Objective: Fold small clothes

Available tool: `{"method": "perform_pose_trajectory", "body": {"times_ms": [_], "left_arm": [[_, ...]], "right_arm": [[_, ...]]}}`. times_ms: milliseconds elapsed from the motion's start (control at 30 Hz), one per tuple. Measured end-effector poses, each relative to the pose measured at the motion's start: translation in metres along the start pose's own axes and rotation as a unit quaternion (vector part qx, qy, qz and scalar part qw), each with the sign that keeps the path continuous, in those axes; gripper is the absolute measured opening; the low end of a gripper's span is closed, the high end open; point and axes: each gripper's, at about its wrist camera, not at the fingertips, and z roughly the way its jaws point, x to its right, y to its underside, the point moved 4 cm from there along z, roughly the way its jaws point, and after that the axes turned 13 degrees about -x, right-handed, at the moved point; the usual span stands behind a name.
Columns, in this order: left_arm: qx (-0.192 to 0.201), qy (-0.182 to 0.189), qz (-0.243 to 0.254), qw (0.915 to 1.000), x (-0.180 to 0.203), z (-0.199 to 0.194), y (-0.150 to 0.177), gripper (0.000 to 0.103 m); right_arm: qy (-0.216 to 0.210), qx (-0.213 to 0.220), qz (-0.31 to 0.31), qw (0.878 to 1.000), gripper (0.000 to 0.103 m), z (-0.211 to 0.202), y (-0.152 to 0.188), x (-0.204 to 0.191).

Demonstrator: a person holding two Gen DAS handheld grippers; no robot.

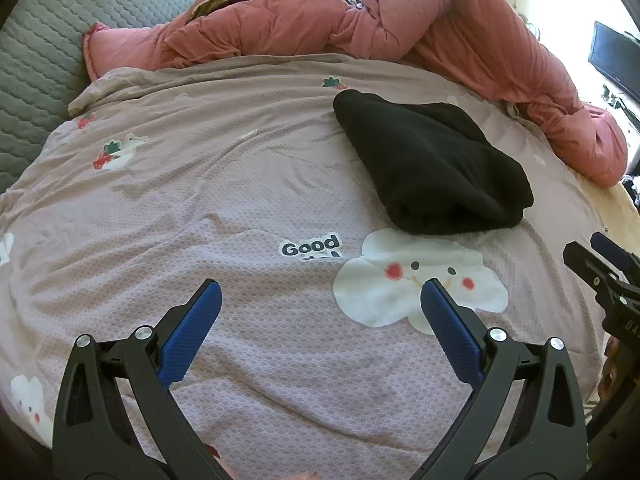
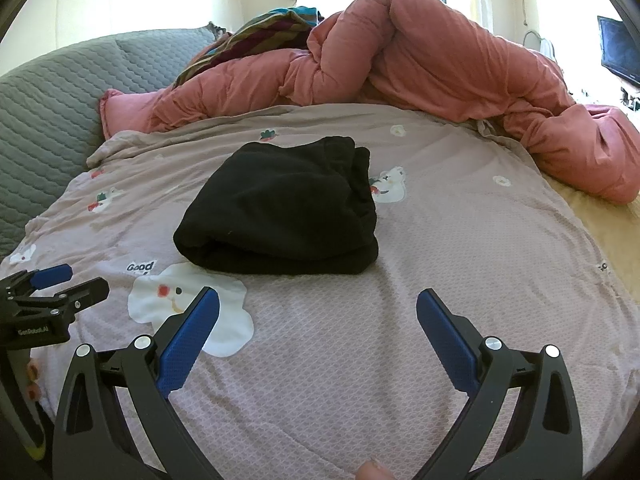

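Observation:
A black fleece garment point(image 1: 432, 164) lies folded in a thick bundle on the mauve bedsheet point(image 1: 240, 208); it also shows in the right wrist view point(image 2: 280, 208). My left gripper point(image 1: 320, 292) is open and empty, hovering over the sheet in front and to the left of the garment. My right gripper point(image 2: 318, 300) is open and empty, just in front of the garment. The left gripper also shows at the left edge of the right wrist view point(image 2: 60, 284), and the right gripper at the right edge of the left wrist view point(image 1: 592, 256).
A bunched pink duvet point(image 2: 440, 60) runs along the back and right of the bed. A grey quilted cover point(image 2: 52, 112) lies at the left, a striped pillow point(image 2: 264, 28) behind. A dark screen point(image 2: 620, 52) stands far right. The sheet has a white cloud print point(image 2: 188, 308).

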Motion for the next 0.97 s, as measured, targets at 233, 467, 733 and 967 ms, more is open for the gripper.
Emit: {"method": "perform_pose_trajectory", "body": {"times_ms": [233,467,733,967], "left_arm": [[-0.008,-0.017,0.001,0.9998,0.002,0.003,0.001,0.093],[-0.030,-0.029,-0.028,0.9987,-0.016,0.012,0.004,0.093],[-0.039,-0.025,-0.119,0.9918,-0.107,0.006,-0.014,0.093],[-0.048,-0.131,-0.244,0.9596,-0.289,0.010,-0.036,0.093]], "right_arm": [[0.049,0.020,0.042,0.998,0.098,-0.009,0.001,0.028],[0.159,0.012,0.174,0.972,0.098,-0.032,0.034,0.132],[0.328,-0.043,0.388,0.860,0.098,-0.089,0.143,0.307],[0.382,-0.092,0.534,0.749,0.098,-0.122,0.247,0.413]]}}
